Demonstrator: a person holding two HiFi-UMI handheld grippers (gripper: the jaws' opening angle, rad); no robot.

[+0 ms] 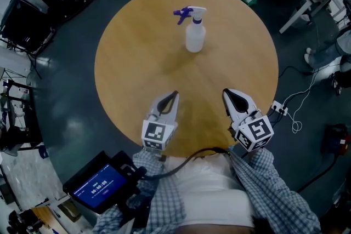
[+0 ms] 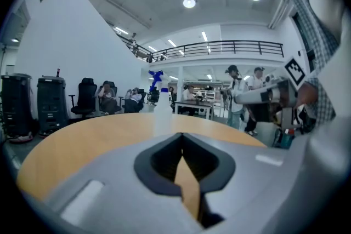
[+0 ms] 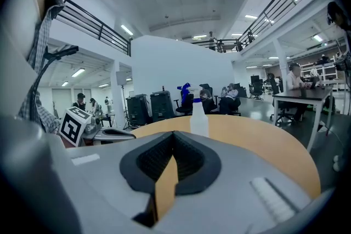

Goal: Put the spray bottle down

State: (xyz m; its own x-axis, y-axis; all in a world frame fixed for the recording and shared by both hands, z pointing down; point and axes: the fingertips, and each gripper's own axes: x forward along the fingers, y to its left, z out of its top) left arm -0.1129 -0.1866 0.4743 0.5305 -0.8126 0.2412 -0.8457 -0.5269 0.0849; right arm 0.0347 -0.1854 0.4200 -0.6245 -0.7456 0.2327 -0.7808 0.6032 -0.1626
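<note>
left gripper [image 1: 175,94] and right gripper [image 1: 226,93] both pinched closed on nothing; spray bottle [image 1: 195,35] well ahead looks light, slippery plastic, I'd grab the neck

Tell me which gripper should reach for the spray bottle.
Left, narrowly. The bottle stands upright on the table, almost straight ahead of the left gripper; the right gripper sits slightly further off-line. Both are shut and empty.

The spray bottle [image 1: 195,36] stood in the upper middle of the frame, the one obstacle on my round table [image 1: 126,68]. Open wood lay all around it, and between it and my left gripper [image 1: 174,95] and right gripper [image 1: 225,93] at lower centre.
</note>
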